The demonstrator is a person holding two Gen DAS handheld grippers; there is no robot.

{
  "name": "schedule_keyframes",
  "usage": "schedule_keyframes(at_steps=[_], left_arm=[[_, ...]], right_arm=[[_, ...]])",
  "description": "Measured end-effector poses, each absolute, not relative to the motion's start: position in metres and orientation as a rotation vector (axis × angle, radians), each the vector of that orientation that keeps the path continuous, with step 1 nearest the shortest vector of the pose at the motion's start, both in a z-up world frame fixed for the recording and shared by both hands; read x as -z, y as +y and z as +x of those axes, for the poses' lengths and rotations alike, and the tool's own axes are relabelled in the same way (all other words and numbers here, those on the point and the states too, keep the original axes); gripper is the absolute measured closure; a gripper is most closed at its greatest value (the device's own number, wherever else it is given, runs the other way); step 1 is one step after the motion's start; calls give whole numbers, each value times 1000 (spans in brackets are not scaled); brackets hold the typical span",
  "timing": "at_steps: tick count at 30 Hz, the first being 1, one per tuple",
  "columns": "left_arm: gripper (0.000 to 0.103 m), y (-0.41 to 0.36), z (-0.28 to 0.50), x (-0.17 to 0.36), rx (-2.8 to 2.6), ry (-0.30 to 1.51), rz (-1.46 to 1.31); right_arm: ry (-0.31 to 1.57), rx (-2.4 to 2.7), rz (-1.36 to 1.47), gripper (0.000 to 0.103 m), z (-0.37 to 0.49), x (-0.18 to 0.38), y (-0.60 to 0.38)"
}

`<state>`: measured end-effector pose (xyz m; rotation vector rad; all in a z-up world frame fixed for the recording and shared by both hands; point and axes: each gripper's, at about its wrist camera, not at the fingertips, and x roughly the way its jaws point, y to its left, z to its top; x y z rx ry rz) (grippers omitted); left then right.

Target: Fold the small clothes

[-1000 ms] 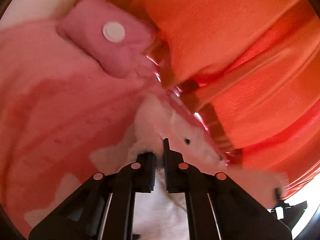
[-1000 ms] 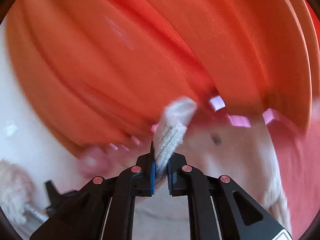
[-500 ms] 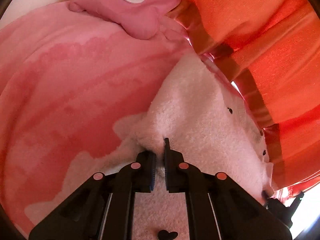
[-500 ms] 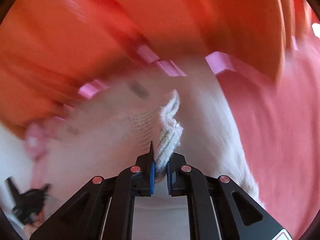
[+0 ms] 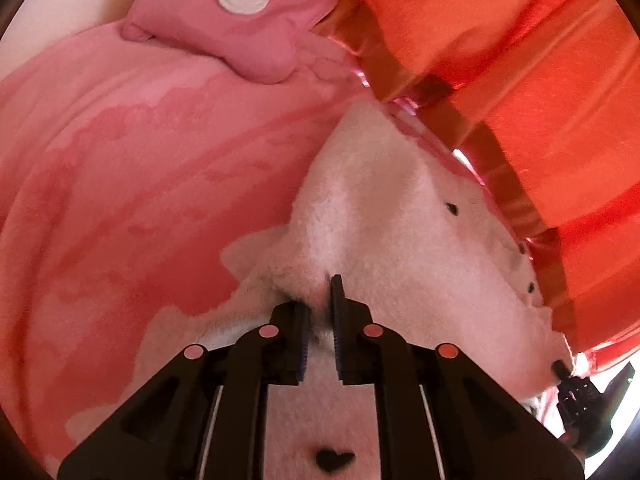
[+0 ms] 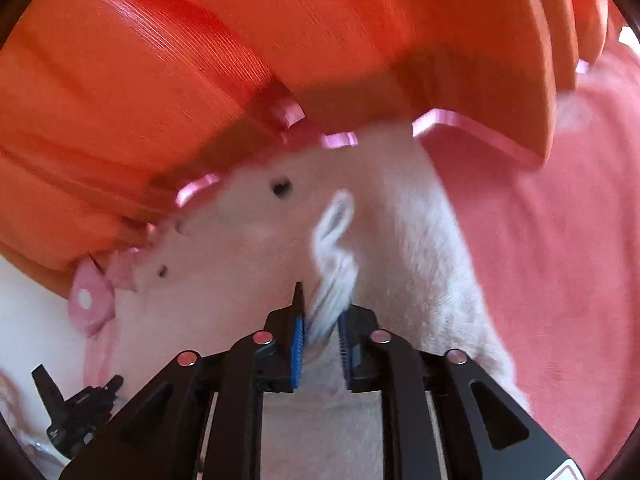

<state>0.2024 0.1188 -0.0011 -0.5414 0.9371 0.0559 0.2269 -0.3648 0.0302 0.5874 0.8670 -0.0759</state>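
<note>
A white fluffy garment with small black hearts lies spread on a pink blanket. My left gripper pinches a raised fold of it; the jaws are opening, with only a narrow gap and the fabric still caught at the tips. In the right wrist view the garment lies below my right gripper. Its jaws are opening too, and the ribbed cuff stands loosely between the blue pads. Each gripper shows small at the edge of the other's view: right gripper, left gripper.
Orange cloth with a shiny hem hangs along the garment's far edge. A pink plush cushion with a white disc lies at the blanket's far end and is also seen in the right wrist view. A white surface borders the blanket.
Both grippers have sunk toward the blanket, laying the garment flatter. The right jaws stand wider around the cuff than before. The left jaws' gap has barely grown.
</note>
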Motion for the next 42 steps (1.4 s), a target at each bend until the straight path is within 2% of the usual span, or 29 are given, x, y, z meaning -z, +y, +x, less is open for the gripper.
schedule_keyframes(at_steps=[2,4,6,7,13,17,21,23,24,25,26,27,34,42], left_arm=[[77,118,189,-13,-54,939,-501],[44,119,162,-29,-26,924,-448],[27,126,133,-36,-35,928,-414],[23,130,118,-37,-31,939,-400],[23,156,44,-10,40,1207,-428],[23,148,17,9,79,1317,-443],[21,138,4,9,87,1283,-437],[27,135,1,8,70,1266,-424],[45,132,0,7,76,1262,-408],[74,130,0,5,82,1259,-392],[91,131,0,4,91,1263,-397],[95,132,-1,1,100,1261,-416],[97,149,-47,-63,197,1139,-381],[97,162,-150,-81,278,1184,-293]], right_arm=[[872,107,589,67,201,-42,-371],[901,158,582,53,162,-48,-380],[905,172,605,44,121,-44,-387],[926,177,635,40,89,-38,-393],[1242,85,746,40,-17,9,-385],[1334,-5,767,39,-38,18,-369],[1346,-5,655,37,-33,16,-351],[1350,2,656,37,-27,19,-345],[1334,2,661,41,-22,18,-343],[1317,-6,668,58,-21,13,-342],[1295,-10,676,87,-20,10,-340],[1267,3,688,92,-22,7,-340],[1023,7,559,96,-79,-60,-343],[1059,-26,465,97,-193,-70,-342]])
